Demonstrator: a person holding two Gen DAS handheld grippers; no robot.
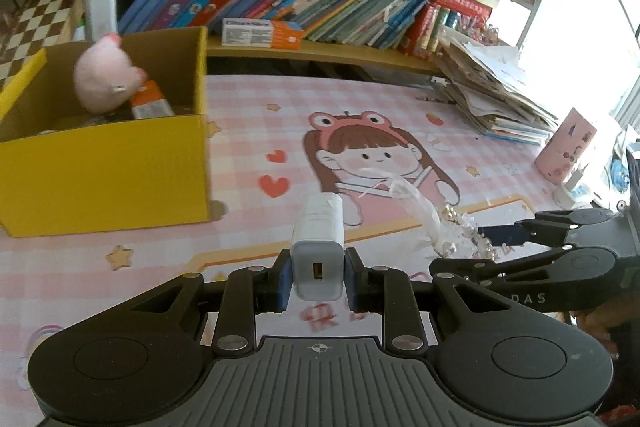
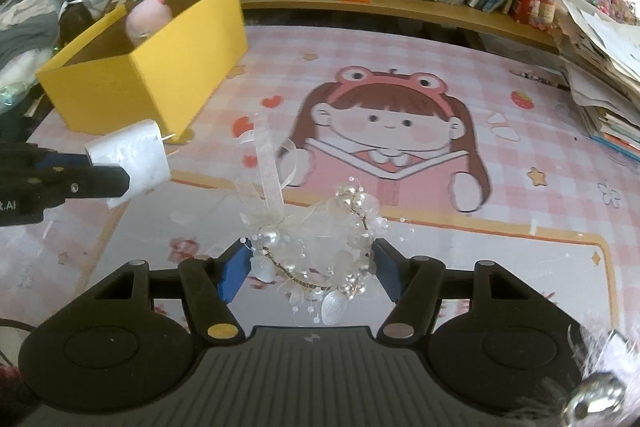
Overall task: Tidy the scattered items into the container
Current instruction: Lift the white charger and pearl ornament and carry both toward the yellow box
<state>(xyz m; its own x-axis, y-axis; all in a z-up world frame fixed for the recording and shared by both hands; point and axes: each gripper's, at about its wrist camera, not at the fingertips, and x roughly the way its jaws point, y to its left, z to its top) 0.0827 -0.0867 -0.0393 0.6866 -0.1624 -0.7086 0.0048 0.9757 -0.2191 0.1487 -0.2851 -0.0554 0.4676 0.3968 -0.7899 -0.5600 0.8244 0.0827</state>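
Left wrist view: left gripper (image 1: 318, 277) clamping white charger (image 1: 318, 247) between blue pads (image 1: 283, 281), plug body sticking out ahead of fingers. Yellow box (image 1: 104, 167) lying ahead-left of fingertips, pink plush (image 1: 106, 79) inside.

Right wrist view: right gripper (image 2: 310, 267) holding pearl hair wreath (image 2: 320, 259) between half-spread fingers; pad contact seemingly both sides, though blurred. Ribbon trailing forward of fingertips.
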